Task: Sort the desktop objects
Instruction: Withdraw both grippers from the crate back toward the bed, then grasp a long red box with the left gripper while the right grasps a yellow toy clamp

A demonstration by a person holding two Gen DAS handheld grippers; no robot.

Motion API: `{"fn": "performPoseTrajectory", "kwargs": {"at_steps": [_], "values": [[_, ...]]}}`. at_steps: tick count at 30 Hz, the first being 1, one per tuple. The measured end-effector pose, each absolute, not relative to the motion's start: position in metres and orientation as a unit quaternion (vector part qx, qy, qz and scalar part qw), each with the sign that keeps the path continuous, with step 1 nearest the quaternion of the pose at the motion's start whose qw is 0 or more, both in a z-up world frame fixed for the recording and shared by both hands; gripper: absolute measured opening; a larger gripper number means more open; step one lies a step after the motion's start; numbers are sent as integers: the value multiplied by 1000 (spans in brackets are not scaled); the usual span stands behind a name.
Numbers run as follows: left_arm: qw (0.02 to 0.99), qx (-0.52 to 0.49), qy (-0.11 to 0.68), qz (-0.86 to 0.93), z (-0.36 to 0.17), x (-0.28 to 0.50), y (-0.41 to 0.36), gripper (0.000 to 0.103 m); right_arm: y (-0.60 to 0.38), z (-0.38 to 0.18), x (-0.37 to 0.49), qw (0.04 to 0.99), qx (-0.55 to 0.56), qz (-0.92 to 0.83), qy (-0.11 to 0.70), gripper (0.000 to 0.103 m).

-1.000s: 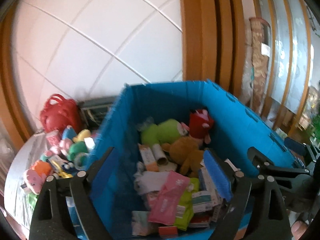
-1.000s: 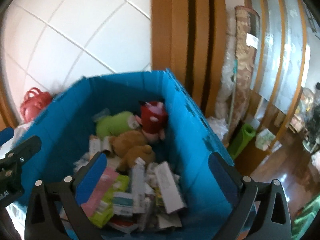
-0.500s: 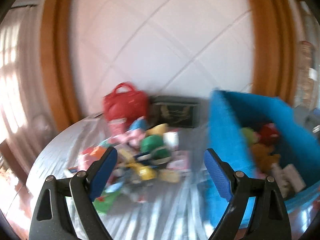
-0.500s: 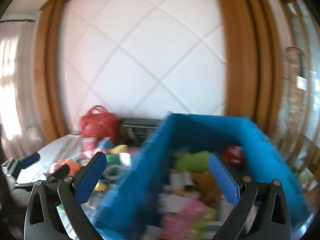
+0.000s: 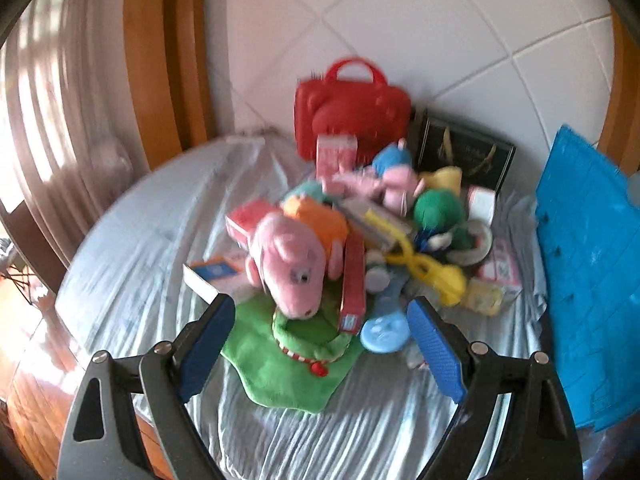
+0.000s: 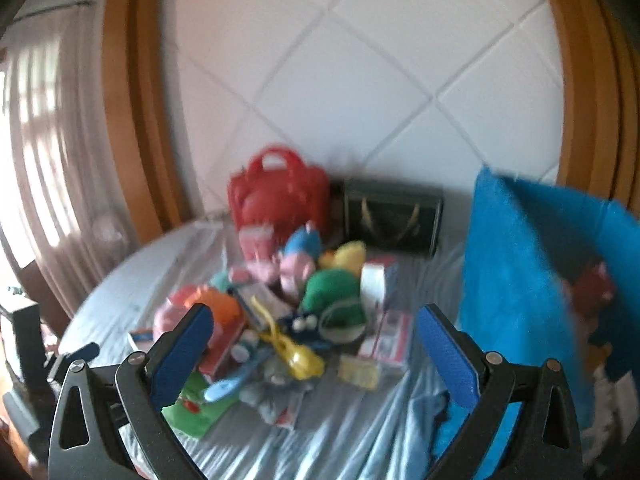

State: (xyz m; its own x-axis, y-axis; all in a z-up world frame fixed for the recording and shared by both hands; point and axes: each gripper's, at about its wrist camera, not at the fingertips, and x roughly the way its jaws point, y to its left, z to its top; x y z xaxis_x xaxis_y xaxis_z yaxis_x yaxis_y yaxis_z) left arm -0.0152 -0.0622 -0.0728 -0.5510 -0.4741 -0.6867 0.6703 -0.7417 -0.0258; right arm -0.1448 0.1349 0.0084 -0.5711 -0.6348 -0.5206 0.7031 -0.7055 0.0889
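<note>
here both the left gripper (image 5: 320,336) and right gripper (image 6: 314,344) gape wide, empty; blue bin (image 5: 588,272) cut off.

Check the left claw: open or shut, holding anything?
Open and empty. In the left wrist view the left claw has its blue pads spread wide, with the pink plush pig lying untouched on the table between them.

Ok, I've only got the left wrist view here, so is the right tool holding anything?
Observer: No, the right tool is open, with nothing gripped.
Operator: And the blue bin, I only see its outer wall. Is anything in it?
Observer: Yes, the right wrist view looks past the blue bin wall, and a red plush shows inside.
</note>
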Motion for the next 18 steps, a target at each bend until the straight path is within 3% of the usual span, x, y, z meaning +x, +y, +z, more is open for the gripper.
{"fn": "performPoseTrajectory", "kwargs": {"at_steps": [6,11,16,18], "values": [[288,393,158,-859,-124,-48,-82,75,98,-73,-183,351,371,-857,75,103],[268,423,156,-851,-153,-86,-94,70,80,-126,-209,322,424,-842,83,103],[249,460,188,-831,-187,-118,-115,48,52,-162,-227,324,464,-820,91,103],[255,463,186,-828,-195,-127,-121,48,38,-171,-232,330,468,-813,105,103]]}}
